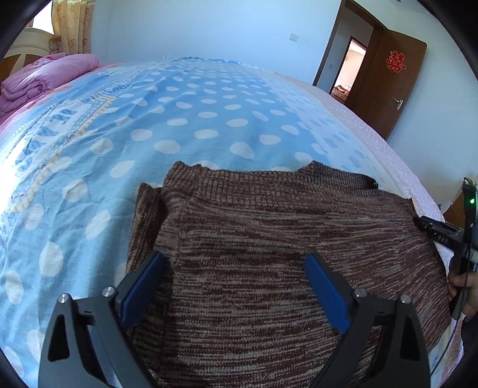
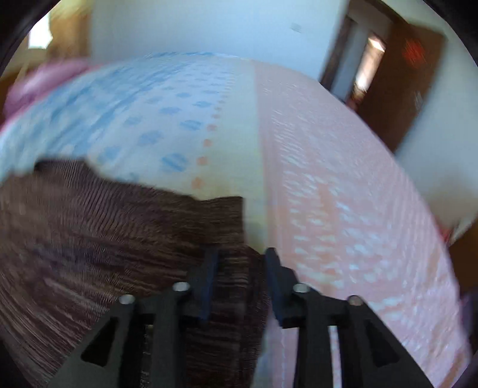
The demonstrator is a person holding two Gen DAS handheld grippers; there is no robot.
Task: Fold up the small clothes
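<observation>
A brown marled knit sweater [image 1: 269, 253] lies flat on the bed [image 1: 149, 125], near its edge, on a blue sheet with white dots; the left gripper [image 1: 236, 268] hovers over it with its blue pads spread wide, nothing pinched between them. The left wrist view alone shows the folded pink quilt [image 1: 44, 77], the curtain [image 1: 71, 27], the open wooden door [image 1: 388, 86] with a red paper cutting, and the right gripper [image 1: 418, 222] at the sweater's right edge, a hand [image 1: 466, 292] behind it. The right wrist view is blurred; there the right gripper [image 2: 242, 259] stands partly open across the sweater's hem [image 2: 233, 277]; whether its pads press the cloth, I cannot tell.
</observation>
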